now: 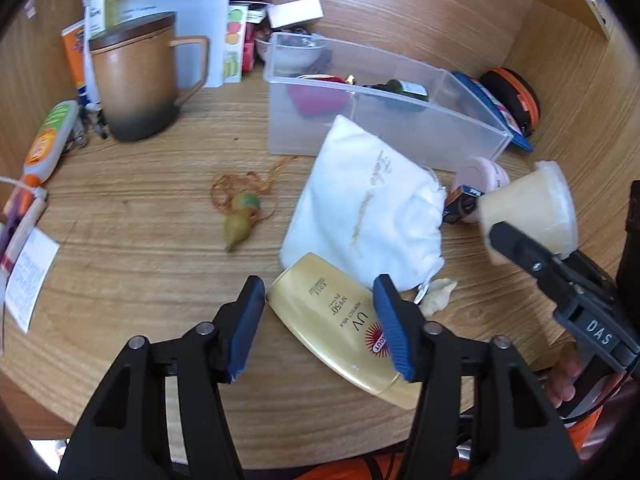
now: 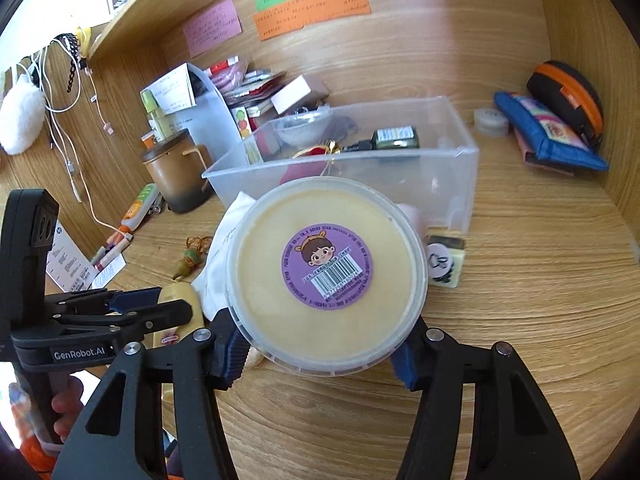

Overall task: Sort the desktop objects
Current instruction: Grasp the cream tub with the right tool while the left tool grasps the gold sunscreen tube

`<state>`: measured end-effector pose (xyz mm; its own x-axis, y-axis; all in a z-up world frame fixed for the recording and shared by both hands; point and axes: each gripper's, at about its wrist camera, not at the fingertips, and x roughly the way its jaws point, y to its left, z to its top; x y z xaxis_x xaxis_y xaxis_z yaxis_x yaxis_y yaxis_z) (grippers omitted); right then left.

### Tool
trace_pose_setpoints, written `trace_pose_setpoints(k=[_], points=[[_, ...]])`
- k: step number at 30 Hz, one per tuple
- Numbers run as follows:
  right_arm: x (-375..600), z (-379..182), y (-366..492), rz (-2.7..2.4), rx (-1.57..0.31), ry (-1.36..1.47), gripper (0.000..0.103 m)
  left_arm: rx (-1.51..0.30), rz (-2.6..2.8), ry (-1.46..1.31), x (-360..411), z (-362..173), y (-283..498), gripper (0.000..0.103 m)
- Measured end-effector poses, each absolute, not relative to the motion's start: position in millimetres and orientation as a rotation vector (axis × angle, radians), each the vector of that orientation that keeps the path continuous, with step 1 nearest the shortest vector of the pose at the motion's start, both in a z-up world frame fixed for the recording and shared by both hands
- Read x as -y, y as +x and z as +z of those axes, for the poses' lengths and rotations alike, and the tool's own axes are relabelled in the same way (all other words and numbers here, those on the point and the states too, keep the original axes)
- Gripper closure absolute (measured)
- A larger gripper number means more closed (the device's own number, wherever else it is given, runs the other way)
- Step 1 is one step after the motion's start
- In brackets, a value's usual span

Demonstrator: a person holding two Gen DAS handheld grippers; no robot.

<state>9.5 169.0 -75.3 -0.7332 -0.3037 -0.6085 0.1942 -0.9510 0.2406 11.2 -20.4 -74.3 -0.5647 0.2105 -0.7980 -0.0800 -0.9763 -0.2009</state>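
Across our cluttered wooden counter (image 1: 140, 248), we risk the left claw (image 1: 320, 320), apart astride the sunscreen bottle (image 1: 336, 324), skidding it, while the right claw (image 2: 320, 354), clamped on the lidded tub (image 2: 326, 268), could slip.

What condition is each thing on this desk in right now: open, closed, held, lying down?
Round tub: lid on, held off the desk in the right claw.
Gold sunscreen bottle: lying flat between the left claw's pads; no firm grip visible.
Clear plastic box: open-topped, several small things inside.
Brown mug: upright, lid on.
White pouch: lying flat, drawstring pulled shut.
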Motion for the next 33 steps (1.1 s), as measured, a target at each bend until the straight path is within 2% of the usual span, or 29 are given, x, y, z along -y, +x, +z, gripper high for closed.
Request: trace_pose_setpoints(k=[4,11,14,17,21,25,33], points=[[-172.4,-73.2,13.0,-2.697,0.226,0.969,0.049,0.240,2.631,-1.395,17.1,-76.7,20.9,0.027],[-176.3,-72.1,20.0,-2.682,0.220,0.940,0.049,0.243,2.605,-1.422,2.5,-80.3,23.6,0.025],[-178.0,-74.9,23.0,-2.676,0.205,0.944,0.049,0.183,2.610,-1.424,-10.5,-84.5,21.0,0.027],[-183.0,-79.9,24.7,-2.668,0.209,0.962,0.049,0.120,2.639,-1.407,-19.7,-85.7,17.9,0.036],[-193.3,-81.3,28.4,-2.681,0.218,0.972,0.049,0.094,2.650,-1.389,-23.1,-85.1,11.0,0.061],[-201.4,-78.2,31.8,-2.710,0.218,0.963,0.049,-0.044,2.722,-1.349,-29.3,-80.2,12.1,0.075],[-205.4,-78.5,30.7,-2.718,0.252,0.960,0.049,-0.170,2.676,-1.345,-43.6,-80.6,4.1,0.077]])
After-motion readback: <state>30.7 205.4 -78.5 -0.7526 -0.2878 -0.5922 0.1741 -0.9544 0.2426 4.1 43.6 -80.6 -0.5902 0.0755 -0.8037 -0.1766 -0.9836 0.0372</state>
